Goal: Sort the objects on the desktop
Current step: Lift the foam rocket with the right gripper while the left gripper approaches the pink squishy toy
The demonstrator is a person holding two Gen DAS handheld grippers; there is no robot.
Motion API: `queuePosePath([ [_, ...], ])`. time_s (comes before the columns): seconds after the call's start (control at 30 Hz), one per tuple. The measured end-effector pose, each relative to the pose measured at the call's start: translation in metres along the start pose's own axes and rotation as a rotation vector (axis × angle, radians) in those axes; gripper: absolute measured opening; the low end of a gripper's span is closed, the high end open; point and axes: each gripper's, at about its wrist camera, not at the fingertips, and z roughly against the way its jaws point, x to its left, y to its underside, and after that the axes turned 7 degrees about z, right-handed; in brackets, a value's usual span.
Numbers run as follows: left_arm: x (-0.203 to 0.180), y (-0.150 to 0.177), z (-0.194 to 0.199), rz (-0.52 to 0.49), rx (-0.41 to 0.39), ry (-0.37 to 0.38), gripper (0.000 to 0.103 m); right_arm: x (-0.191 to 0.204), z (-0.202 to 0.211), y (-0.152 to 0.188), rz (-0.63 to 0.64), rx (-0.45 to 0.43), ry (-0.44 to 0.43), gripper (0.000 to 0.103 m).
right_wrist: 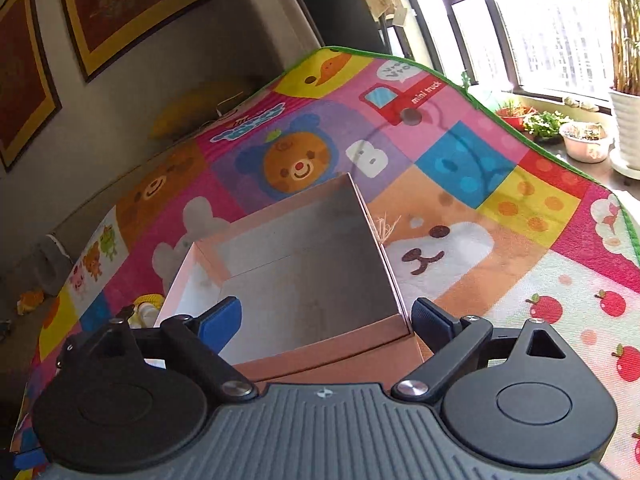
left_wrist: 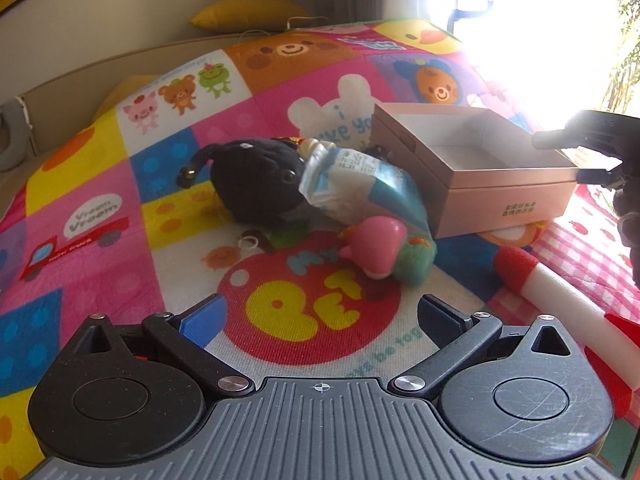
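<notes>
On the colourful play mat lies a pile: a black plush toy [left_wrist: 256, 180], a blue-and-white plastic packet [left_wrist: 352, 184] leaning on it, and a pink-and-teal toy [left_wrist: 384, 248] in front. My left gripper [left_wrist: 320, 316] hovers open just short of the pile, with nothing between its fingers. Right of the pile stands an open pink cardboard box [left_wrist: 508, 200], empty inside. My right gripper [right_wrist: 328, 316] is open over the near rim of the box [right_wrist: 280, 208] and holds nothing. From the left wrist view the right gripper [left_wrist: 576, 156] shows at the box's right end.
A red-and-white foam stick [left_wrist: 560, 292] lies on the mat at the right. A small white ring [left_wrist: 250, 242] sits near the plush. A yellow cushion [left_wrist: 248, 12] lies beyond the mat. Plant pots [right_wrist: 584, 140] line the window sill past the mat's green edge.
</notes>
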Motion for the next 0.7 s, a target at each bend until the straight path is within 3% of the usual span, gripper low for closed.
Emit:
queuePosePath([
  [0.07, 0.000, 0.000, -0.001, 0.004, 0.003, 0.008, 0.103, 0.010, 0.005, 0.003, 0.041, 0.009, -0.051, 0.091],
  [0.2, 0.000, 0.002, -0.001, 0.006, 0.003, 0.017, 0.103, 0.036, 0.039, 0.015, 0.177, -0.025, 0.004, 0.091],
  [0.27, 0.000, 0.002, -0.002, 0.006, 0.006, 0.015, 0.103, 0.049, 0.057, 0.027, 0.242, 0.009, -0.039, 0.091],
  [0.33, -0.001, 0.002, -0.002, 0.010, 0.003, 0.018, 0.103, 0.061, 0.071, 0.044, 0.304, 0.066, -0.110, 0.082],
  [0.4, -0.004, 0.000, -0.001, 0.018, -0.007, 0.037, 0.103, 0.071, 0.079, 0.059, 0.365, 0.100, -0.109, 0.060],
  [0.43, -0.006, -0.002, -0.001, 0.018, -0.015, 0.048, 0.103, 0.072, 0.083, 0.066, 0.375, 0.104, -0.091, 0.057],
  [0.7, -0.028, -0.013, -0.029, -0.020, -0.015, 0.029, 0.103, 0.035, 0.100, 0.082, 0.122, 0.055, -0.001, 0.063],
])
